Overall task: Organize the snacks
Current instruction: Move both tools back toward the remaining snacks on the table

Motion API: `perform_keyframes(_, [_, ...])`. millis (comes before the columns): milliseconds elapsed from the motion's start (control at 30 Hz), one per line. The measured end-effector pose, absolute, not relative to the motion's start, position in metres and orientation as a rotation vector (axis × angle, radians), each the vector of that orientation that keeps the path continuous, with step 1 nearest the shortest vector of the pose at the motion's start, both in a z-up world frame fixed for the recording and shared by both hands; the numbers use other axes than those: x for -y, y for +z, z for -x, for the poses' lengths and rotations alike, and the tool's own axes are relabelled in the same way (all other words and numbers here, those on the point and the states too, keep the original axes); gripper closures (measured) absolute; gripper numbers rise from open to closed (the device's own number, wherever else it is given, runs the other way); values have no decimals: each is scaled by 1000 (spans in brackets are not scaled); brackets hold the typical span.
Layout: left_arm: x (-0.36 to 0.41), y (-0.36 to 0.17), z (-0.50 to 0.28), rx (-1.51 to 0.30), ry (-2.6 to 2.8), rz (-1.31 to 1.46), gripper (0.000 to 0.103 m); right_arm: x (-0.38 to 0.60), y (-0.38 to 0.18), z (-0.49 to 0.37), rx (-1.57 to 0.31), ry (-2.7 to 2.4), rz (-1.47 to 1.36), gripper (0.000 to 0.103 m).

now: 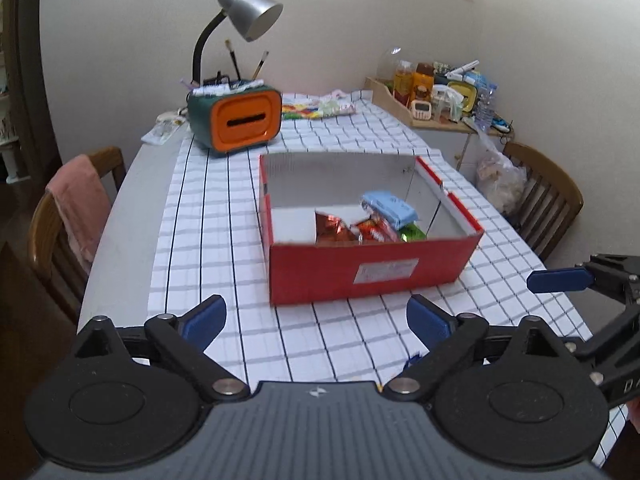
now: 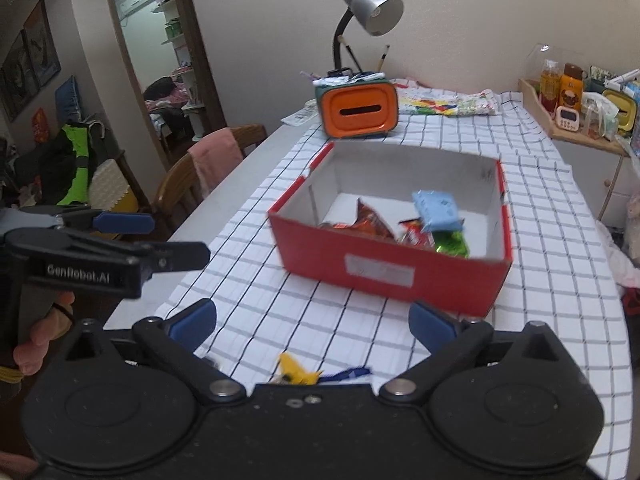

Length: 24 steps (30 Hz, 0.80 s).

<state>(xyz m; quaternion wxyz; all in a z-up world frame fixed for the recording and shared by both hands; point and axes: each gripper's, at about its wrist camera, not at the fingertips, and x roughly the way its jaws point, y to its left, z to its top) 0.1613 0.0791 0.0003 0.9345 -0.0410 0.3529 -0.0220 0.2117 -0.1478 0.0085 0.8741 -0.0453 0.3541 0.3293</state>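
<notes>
A red cardboard box stands on the checked tablecloth. Inside it lie a light blue packet, an orange-red foil bag, a red packet and a green packet. My left gripper is open just short of the box, nothing between its blue pads. My right gripper is open too and empty, also near the box's front. A yellow wrapper and a blue one lie on the cloth under the right gripper.
An orange-fronted tissue holder with a silver desk lamp stands behind the box. A colourful folded cloth lies at the far end. Wooden chairs flank the table. A cluttered side shelf stands far right.
</notes>
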Motion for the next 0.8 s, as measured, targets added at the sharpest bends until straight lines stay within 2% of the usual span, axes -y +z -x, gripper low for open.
perform_keyframes(433, [-89,-63,-130,-899,35,90,5,134,-56,-162,-830,718,227,0])
perform_keyframes(800, [-84,-107,-128,-1018,63,48,5,127,-96,-157,-910,707,259,2])
